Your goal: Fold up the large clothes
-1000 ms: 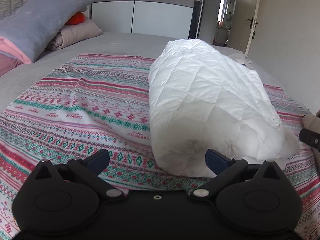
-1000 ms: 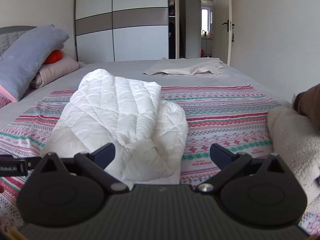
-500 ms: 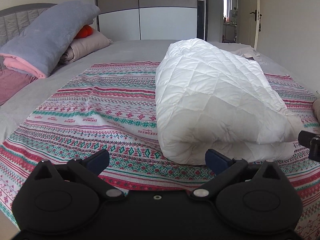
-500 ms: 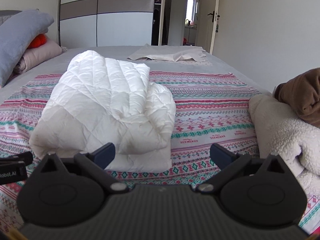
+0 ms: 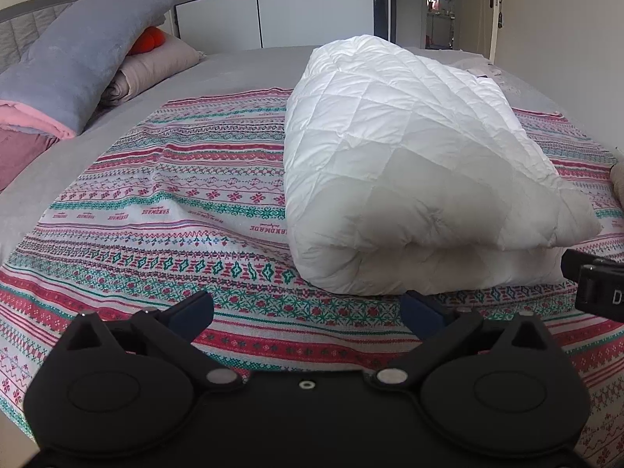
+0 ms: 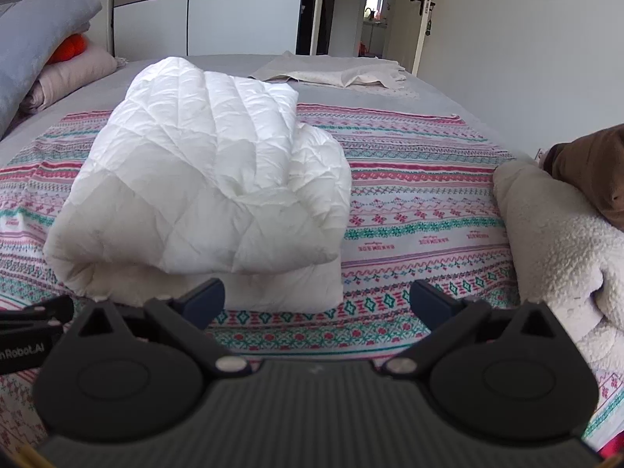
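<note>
Quilt (image 5: 409, 163) lies folded into a thick white bundle on the striped sheet (image 5: 156, 210), just ahead of both tools. My left gripper (image 5: 306, 306) and right gripper (image 6: 316, 296) both hang with jaws wide and hold nothing. I judge the folding step about finished; whether its far edge sits square I can't tell from here. Next I'd either press the loose top flap flat or turn right toward the fleece (image 6: 553, 241) for the following piece.

The grey bed (image 6: 234, 60) carries a patterned striped sheet (image 6: 409, 179), folded white quilt (image 6: 202, 179) on it, possibly a pale cloth (image 6: 335, 74) far right
</note>
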`<state>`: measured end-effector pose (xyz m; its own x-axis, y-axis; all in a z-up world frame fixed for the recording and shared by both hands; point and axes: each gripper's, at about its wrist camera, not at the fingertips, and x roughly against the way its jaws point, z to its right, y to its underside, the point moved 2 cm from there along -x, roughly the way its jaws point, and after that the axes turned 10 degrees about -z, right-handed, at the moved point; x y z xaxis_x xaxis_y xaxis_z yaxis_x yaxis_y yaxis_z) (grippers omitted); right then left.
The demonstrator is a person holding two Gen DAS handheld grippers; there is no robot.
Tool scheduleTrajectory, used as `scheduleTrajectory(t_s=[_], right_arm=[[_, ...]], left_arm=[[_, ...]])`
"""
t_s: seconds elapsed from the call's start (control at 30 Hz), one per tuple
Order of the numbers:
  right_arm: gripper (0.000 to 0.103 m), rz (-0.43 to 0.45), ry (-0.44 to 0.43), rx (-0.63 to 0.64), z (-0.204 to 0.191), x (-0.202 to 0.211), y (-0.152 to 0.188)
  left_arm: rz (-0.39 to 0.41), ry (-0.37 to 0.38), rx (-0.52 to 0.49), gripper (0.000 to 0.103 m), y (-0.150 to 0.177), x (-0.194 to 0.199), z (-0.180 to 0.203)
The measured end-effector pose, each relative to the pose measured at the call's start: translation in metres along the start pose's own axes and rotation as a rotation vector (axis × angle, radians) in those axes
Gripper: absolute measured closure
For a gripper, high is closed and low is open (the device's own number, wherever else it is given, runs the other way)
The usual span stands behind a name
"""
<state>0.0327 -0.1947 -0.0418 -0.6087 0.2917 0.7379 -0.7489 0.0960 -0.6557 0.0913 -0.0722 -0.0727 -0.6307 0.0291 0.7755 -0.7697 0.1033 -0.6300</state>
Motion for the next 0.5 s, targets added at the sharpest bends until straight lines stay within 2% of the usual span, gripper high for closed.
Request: scheduleTrajectory(t_s=[0.5], right_arm=[[0.0, -0.012, 0.0, 0.017, 0.0, -0.0035, 0.0011]], left_arm=[[-0.011, -0.001, -0.014, 0.0, 0.0031, -0.0024, 0.0041]])
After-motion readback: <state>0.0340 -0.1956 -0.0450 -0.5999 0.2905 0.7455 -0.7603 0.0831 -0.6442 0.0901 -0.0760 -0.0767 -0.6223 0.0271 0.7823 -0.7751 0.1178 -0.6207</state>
